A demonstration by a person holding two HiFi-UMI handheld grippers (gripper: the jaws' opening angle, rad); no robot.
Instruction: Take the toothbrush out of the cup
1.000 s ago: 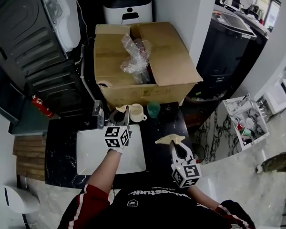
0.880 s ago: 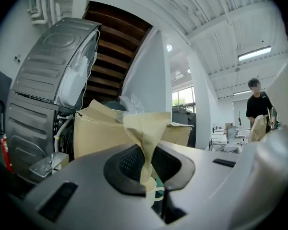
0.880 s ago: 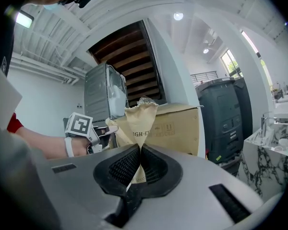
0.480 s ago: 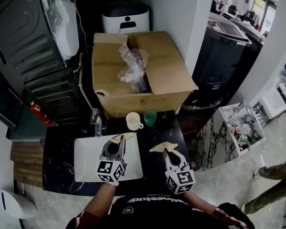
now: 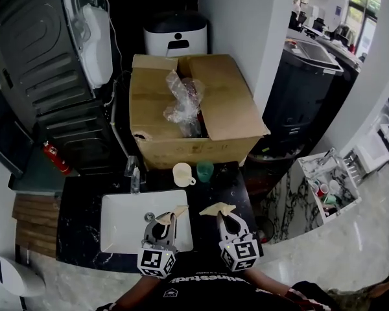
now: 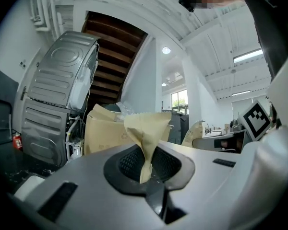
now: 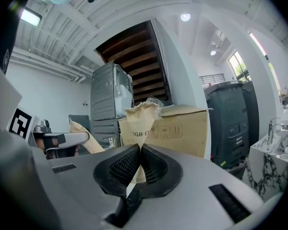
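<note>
A cream cup and a green cup stand on the dark counter behind the sink; no toothbrush shows in any view. My left gripper hovers over the white sink, well short of the cups, shut on a scrap of tan paper. That paper scrap rises from the pinched jaws of the left gripper. My right gripper hangs beside it over the counter, shut on a second tan paper scrap. In its own view the right gripper squeezes that second scrap.
An open cardboard box with crumpled plastic film stands behind the cups. A faucet sits at the sink's back left. A dark appliance lies to the left, a dark bin to the right.
My left gripper has drawn back from the cream cup toward the person, across the sink, still pinching its paper scrap. The right gripper has barely moved.
</note>
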